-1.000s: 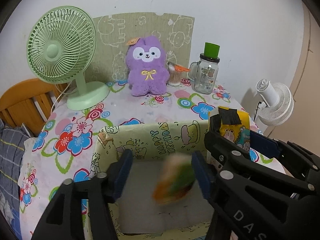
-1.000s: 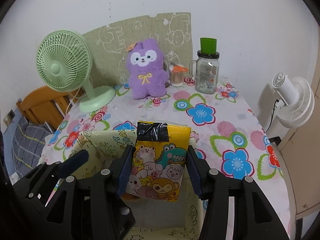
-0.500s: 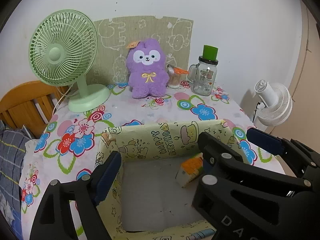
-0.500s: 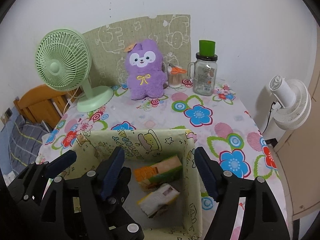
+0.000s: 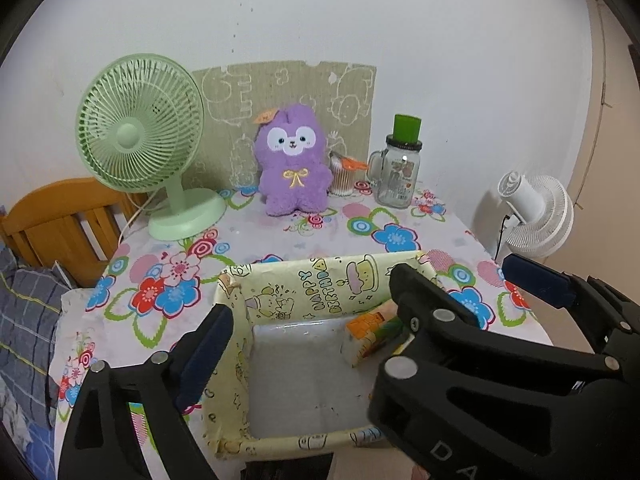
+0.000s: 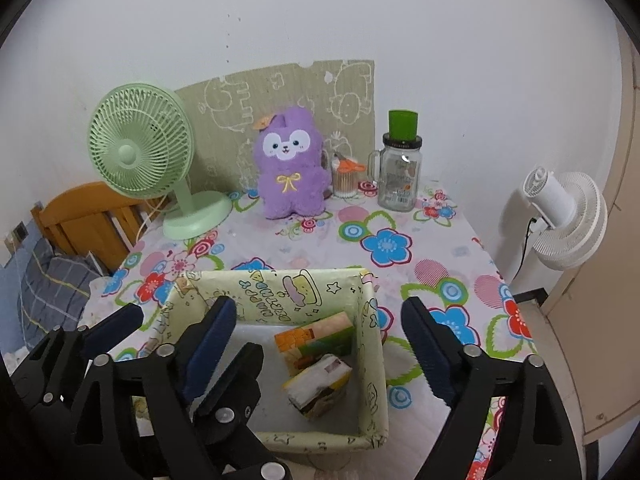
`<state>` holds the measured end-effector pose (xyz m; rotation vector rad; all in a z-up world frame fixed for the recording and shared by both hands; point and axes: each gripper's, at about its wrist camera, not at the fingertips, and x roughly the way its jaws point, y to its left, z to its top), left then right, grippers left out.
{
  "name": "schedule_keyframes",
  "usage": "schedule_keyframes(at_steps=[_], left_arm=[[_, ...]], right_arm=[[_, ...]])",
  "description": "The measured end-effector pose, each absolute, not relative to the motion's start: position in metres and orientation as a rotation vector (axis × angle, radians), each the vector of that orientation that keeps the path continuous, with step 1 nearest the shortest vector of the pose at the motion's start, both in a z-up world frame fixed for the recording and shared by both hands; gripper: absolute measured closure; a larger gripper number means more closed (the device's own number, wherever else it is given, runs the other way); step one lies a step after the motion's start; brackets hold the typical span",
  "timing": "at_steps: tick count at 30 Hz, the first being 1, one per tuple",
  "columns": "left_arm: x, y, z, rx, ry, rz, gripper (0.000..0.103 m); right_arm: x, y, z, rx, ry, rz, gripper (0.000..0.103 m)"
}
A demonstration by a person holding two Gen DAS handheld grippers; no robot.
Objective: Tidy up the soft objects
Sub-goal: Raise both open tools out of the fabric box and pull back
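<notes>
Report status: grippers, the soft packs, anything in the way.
Left hand-held gripper and right hand-held gripper opening, nothing between the jaws. Two soft packs lying in the paper-lined box. Nothing blocking.

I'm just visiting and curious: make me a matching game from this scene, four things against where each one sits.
Things:
1. purple plush
2. green fan
3. glass jar
4. two soft packs

Places:
A. inside the paper-lined box
B. back left of the table
C. back right of the table
D. back middle, against the patterned board

Pairs: 1-D, 2-B, 3-C, 4-A
</notes>
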<state>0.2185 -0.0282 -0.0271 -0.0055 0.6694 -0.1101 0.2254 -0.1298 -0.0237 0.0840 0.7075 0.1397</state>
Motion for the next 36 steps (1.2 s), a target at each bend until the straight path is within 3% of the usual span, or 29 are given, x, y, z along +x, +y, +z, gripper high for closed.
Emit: schedule_keyframes(at_steps=[8,36], left_arm=[[0.196,-0.029,-0.014,-0.003,0.63,-0.11,0.002],[0.114,-0.035,0.003,0.009,0.546,-0.095,0.002]], right_arm=[[0.202,-0.132,-0.008,0.079,0.669,0.132,0.009],[0.119,-0.14,0.014,0.074,0.587,0.13,0.004]])
